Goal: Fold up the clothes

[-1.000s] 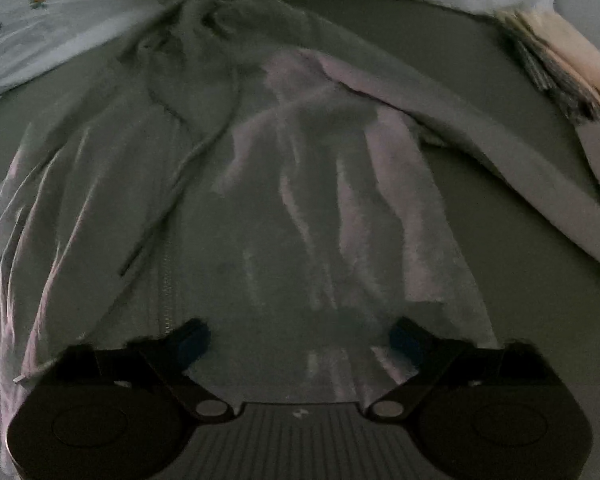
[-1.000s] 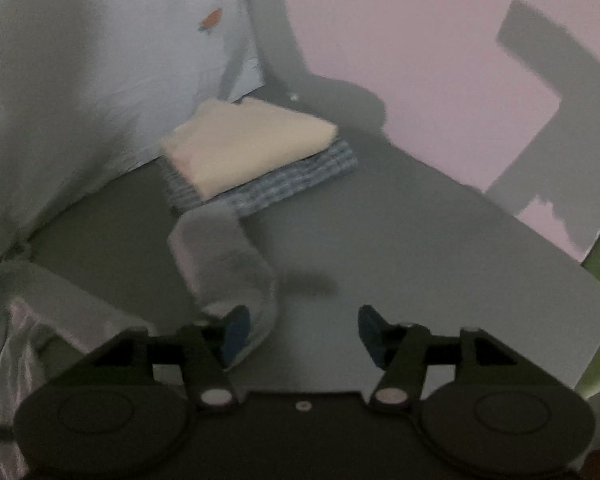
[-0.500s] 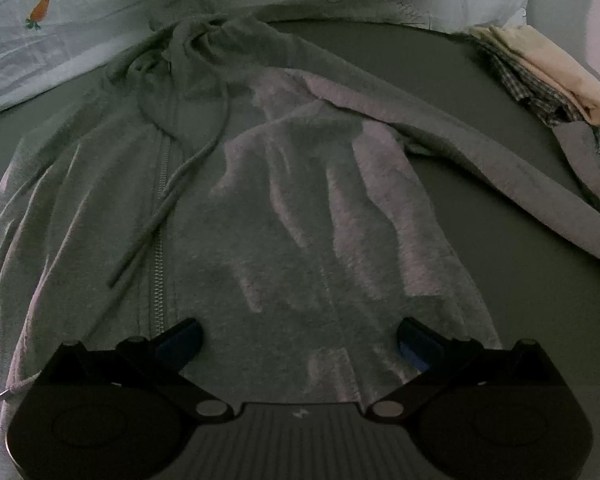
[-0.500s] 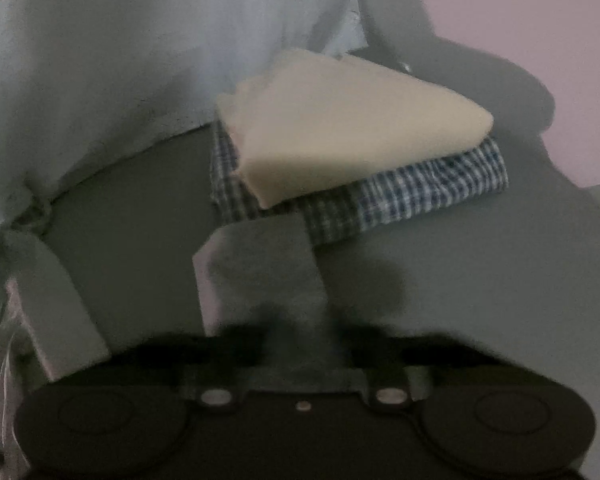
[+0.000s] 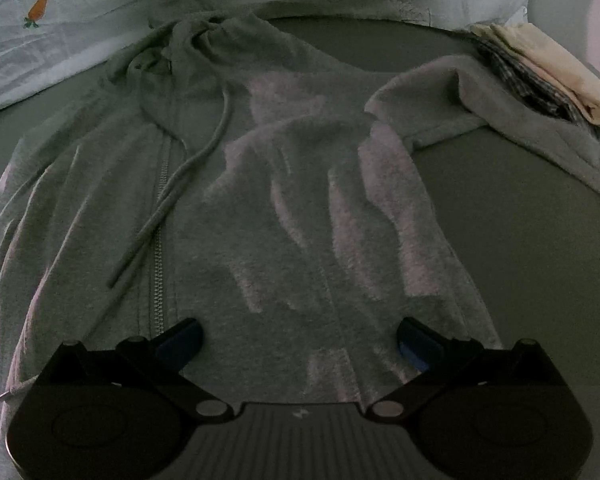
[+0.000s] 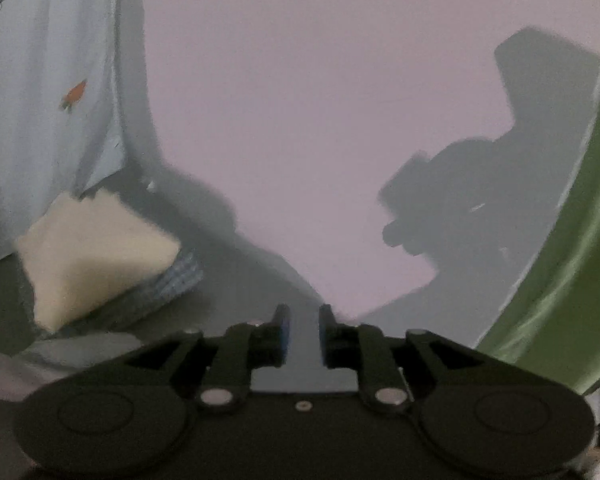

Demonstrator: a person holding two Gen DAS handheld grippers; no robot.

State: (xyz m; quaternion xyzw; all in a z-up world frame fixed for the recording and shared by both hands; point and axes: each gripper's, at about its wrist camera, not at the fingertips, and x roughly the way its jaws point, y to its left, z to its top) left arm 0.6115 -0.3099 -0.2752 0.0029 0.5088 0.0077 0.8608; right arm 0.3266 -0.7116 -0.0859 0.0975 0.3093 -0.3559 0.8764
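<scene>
Left wrist view: grey zip hoodie [image 5: 284,216] spread flat mid-frame on dark table [image 5: 500,216], sleeve [image 5: 500,120] bunched upper right. Left gripper [image 5: 298,334] spread wide, empty. Right gripper [image 6: 302,332] narrow, opening, nothing between. Likely soft, limp, light; best pinched at cuff or hem.

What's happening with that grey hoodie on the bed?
Someone is folding clothes with a gripper in each hand. The grey zip hoodie lies spread out flat, with one sleeve bent over near a stack of folded clothes. The left gripper hovers wide open over the hoodie's hem, holding nothing. The right gripper is opening with nothing between its fingers, pointing toward the wall beside the stack.
</scene>
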